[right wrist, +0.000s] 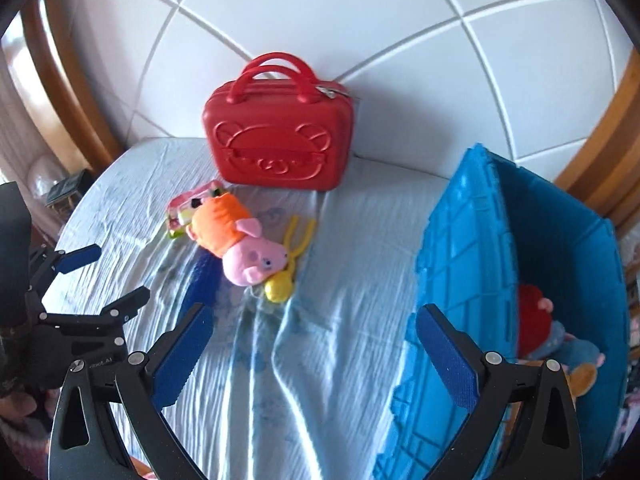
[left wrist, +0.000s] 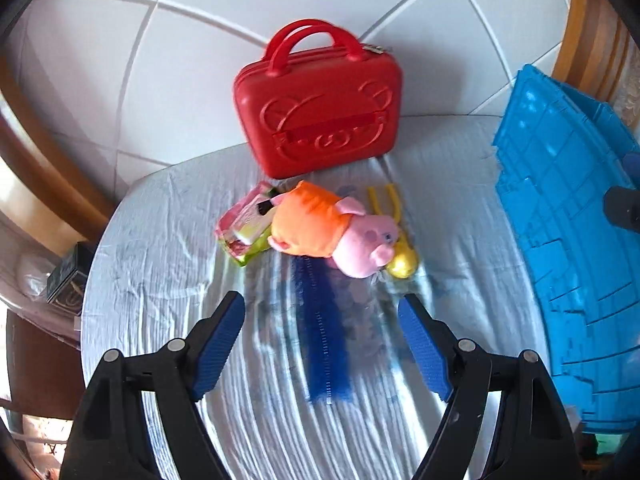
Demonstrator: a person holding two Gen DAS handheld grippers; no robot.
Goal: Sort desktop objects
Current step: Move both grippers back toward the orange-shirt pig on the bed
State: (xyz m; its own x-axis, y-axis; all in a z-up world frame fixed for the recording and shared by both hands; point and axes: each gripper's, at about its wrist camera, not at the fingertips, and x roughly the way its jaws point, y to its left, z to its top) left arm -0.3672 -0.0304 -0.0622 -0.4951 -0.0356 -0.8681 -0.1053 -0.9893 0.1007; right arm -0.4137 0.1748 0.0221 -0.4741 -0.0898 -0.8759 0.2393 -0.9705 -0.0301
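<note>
A soft pig toy [left wrist: 340, 232] with a pink head and an orange body lies on its side in the middle of the table, well ahead of both grippers. Its feet rest against a glossy pink and green packet [left wrist: 246, 226]; its snout touches a yellow plastic slingshot-shaped toy [left wrist: 394, 236] with a rounded end. A fuzzy dark blue strip [left wrist: 324, 332] runs from under the pig toward the left gripper [left wrist: 322, 318]. Just behind the group stands a hard red case [left wrist: 320, 108], upright, with two loop handles and a bear face pressed into its shell.

At the right sits a blue ribbed plastic bin [right wrist: 464, 264], holding another stuffed toy [right wrist: 556, 336] in red and blue.

The table wears a wrinkled pale blue cloth [left wrist: 168, 248]. Behind it is a white wall [right wrist: 320, 12] of large tiles with pale seams, flanked by brown wood trim.

The left gripper hangs with its jaws spread wide and nothing between them. The right gripper [right wrist: 312, 334] is likewise spread and empty, near the bin's wall.
</note>
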